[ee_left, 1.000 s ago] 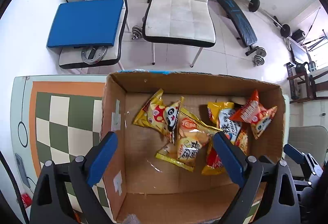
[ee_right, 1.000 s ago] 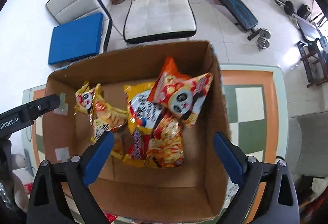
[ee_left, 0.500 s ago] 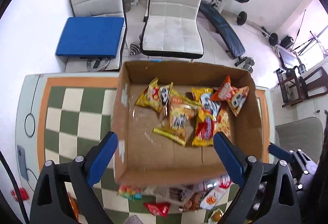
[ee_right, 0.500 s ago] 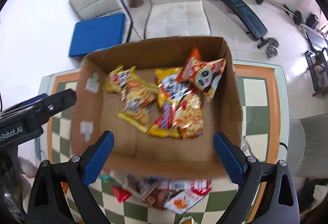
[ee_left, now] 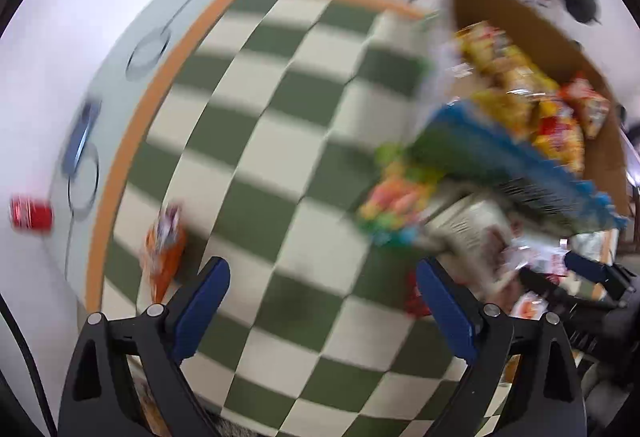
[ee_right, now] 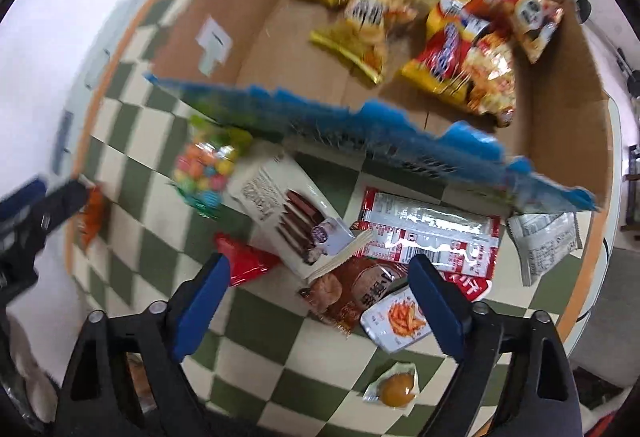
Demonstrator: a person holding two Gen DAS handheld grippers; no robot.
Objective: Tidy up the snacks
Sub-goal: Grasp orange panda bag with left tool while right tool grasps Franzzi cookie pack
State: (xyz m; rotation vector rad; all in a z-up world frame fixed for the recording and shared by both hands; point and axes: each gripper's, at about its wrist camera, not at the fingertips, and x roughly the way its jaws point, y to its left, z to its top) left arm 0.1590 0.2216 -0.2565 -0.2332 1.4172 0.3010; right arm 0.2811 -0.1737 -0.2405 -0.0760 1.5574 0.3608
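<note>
A cardboard box (ee_right: 256,29) with a blue-edged near wall holds several yellow and red snack bags (ee_right: 452,53). It also shows in the blurred left wrist view (ee_left: 516,17). Loose snacks lie in front of it: a white biscuit box (ee_right: 288,213), a candy bag (ee_right: 204,169), a red-white packet (ee_right: 432,233), a brown packet (ee_right: 360,293), a small white packet (ee_right: 396,321). My right gripper (ee_right: 320,305) is open, low over these. My left gripper (ee_left: 322,311) is open over bare checkered table, with an orange packet (ee_left: 162,249) to its left.
The checkered table (ee_left: 256,125) has an orange border and a grey rim. A red can (ee_left: 30,213) stands off its left edge. A round yellow sweet in a wrapper (ee_right: 394,389) and a grey-white packet (ee_right: 544,241) lie near the box.
Both grippers have pulled back from above the box and dropped toward the table in front of it. The left one has swung left. Both stay open.
</note>
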